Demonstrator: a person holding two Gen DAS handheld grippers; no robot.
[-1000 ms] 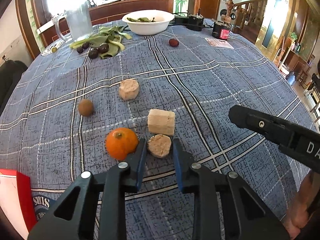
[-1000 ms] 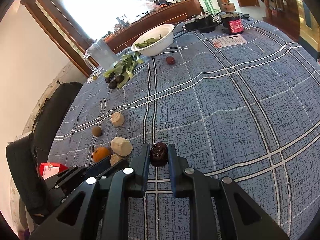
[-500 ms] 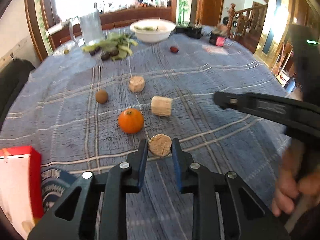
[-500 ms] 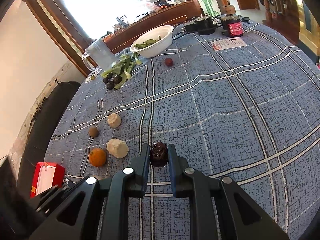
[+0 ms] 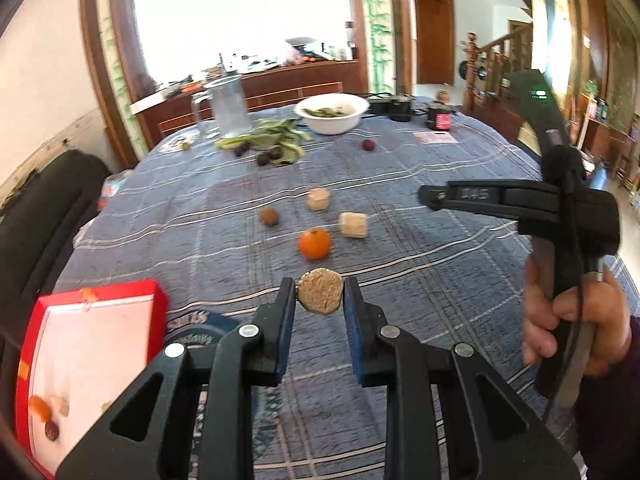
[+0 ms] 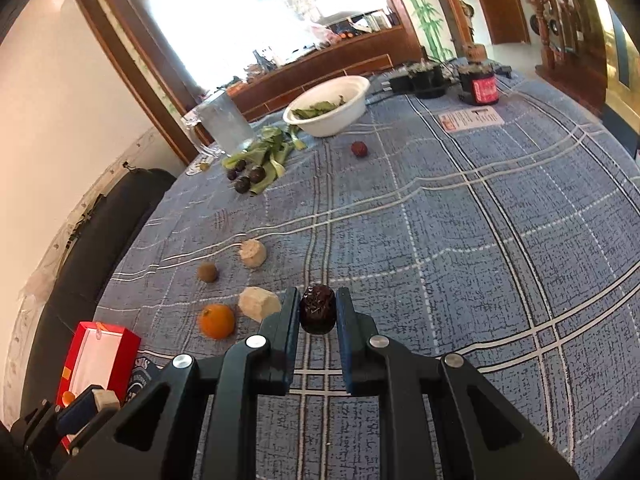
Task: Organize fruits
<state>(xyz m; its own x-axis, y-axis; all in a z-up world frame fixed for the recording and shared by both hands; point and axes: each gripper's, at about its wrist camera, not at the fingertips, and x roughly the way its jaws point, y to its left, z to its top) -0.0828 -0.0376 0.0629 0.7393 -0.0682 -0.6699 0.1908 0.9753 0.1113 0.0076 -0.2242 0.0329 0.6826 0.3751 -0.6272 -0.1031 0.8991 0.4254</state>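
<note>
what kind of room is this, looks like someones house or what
Most likely a home dining room: a large table under a blue plaid tablecloth, a white bowl of green leaves beside a clear glass pitcher, and a wooden staircase banister behind.

Mid-frame on the tablecloth: orange nearest, cut chunk just right, small round fruit behind-left; open box lower left; bowl far behind.

Strong daylight floods from the window at the upper centre of both frames, blown out to white. The desk is evenly lit with soft shadows. Fisheye curving bends edges; left view is slightly motion-blurred.
</note>
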